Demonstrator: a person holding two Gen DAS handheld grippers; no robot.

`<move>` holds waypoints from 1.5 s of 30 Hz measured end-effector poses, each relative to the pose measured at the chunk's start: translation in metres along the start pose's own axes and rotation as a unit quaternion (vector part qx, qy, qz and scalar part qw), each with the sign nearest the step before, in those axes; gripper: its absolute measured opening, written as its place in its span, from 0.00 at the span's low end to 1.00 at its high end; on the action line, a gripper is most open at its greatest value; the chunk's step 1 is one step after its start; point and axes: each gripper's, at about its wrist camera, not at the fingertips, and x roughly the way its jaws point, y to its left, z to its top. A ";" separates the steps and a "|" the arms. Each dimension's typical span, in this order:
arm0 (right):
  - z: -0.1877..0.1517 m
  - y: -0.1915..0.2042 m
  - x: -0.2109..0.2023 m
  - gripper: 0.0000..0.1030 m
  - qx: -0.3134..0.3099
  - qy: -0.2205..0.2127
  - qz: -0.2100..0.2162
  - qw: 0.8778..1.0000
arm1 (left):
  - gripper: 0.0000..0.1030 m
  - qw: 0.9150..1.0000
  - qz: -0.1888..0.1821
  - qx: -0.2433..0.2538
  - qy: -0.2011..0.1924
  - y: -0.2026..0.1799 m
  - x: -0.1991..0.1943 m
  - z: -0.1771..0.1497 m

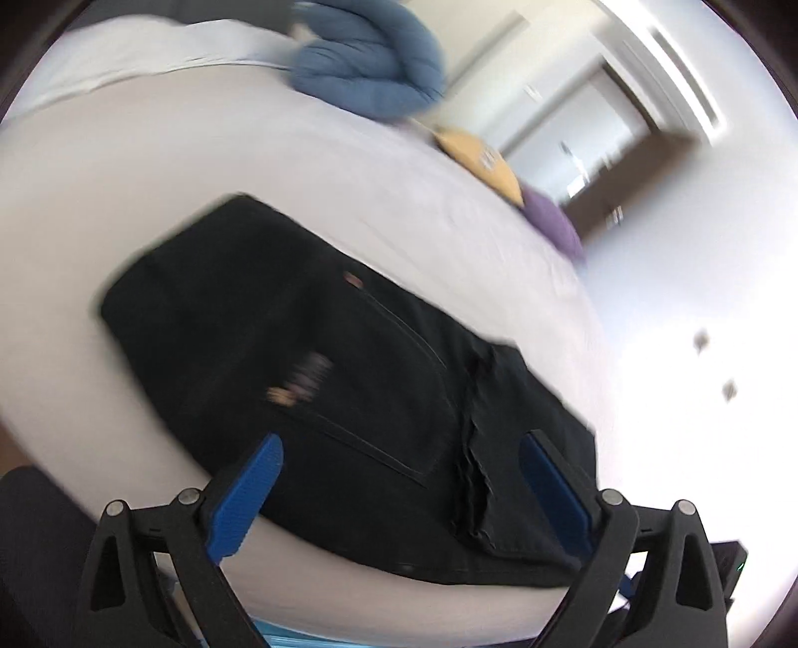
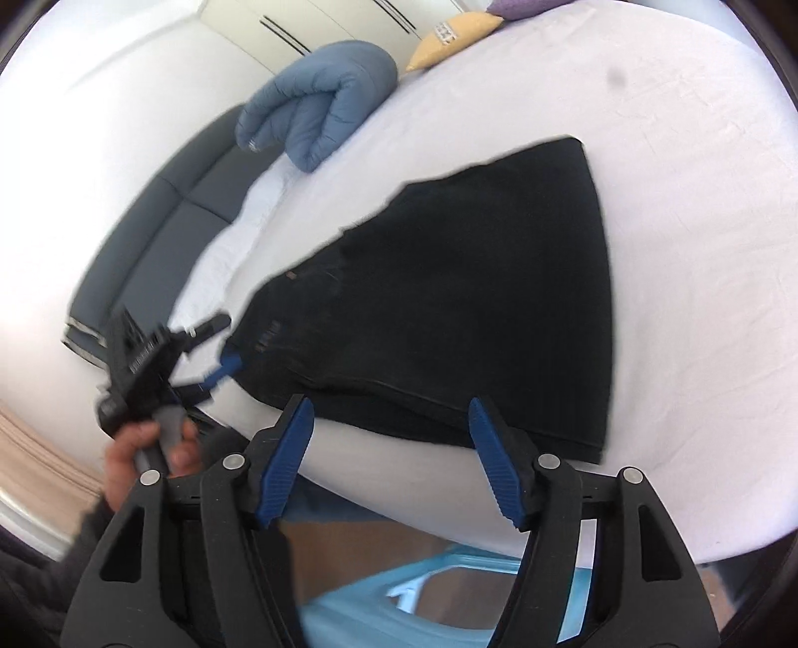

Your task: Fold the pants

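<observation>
Black pants (image 1: 309,359) lie folded flat on a white bed (image 1: 149,174), near its front edge; they also show in the right wrist view (image 2: 474,299). My left gripper (image 1: 399,448) is open, its blue pads just above the pants' near edge with the waistband and pocket between them. It also shows in the right wrist view (image 2: 219,344), at the pants' left end. My right gripper (image 2: 391,413) is open and empty over the pants' near edge.
A rolled blue quilted jacket (image 2: 319,104) lies at the bed's far side. A yellow pillow (image 2: 454,35) and a purple pillow (image 1: 553,224) sit further along. A grey couch (image 2: 164,214) stands beyond the bed. A light-blue frame (image 2: 439,598) is on the floor below.
</observation>
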 end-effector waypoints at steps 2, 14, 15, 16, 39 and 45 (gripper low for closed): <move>0.017 0.007 0.008 0.63 0.012 0.010 0.032 0.999 | 1.00 0.998 -0.003 -0.051 -0.024 0.033 -0.018 0.012; 0.120 0.052 0.114 0.63 0.087 0.063 0.166 0.980 | 1.00 0.971 -0.040 -0.233 -0.028 0.137 -0.008 0.021; 0.123 0.053 0.120 0.63 0.093 0.065 0.172 0.978 | 1.00 0.971 -0.041 -0.233 -0.028 0.138 -0.004 0.024; 0.124 0.054 0.127 0.63 0.100 0.069 0.179 0.976 | 1.00 0.972 -0.040 -0.230 -0.026 0.137 0.002 0.026; 0.113 0.045 0.176 0.63 0.131 0.113 0.185 0.968 | 0.55 0.945 -0.128 -0.302 -0.012 0.152 0.029 0.042; 0.127 0.051 0.197 0.63 0.108 0.147 0.146 0.972 | 0.24 0.945 -0.119 -0.304 -0.015 0.152 0.028 0.038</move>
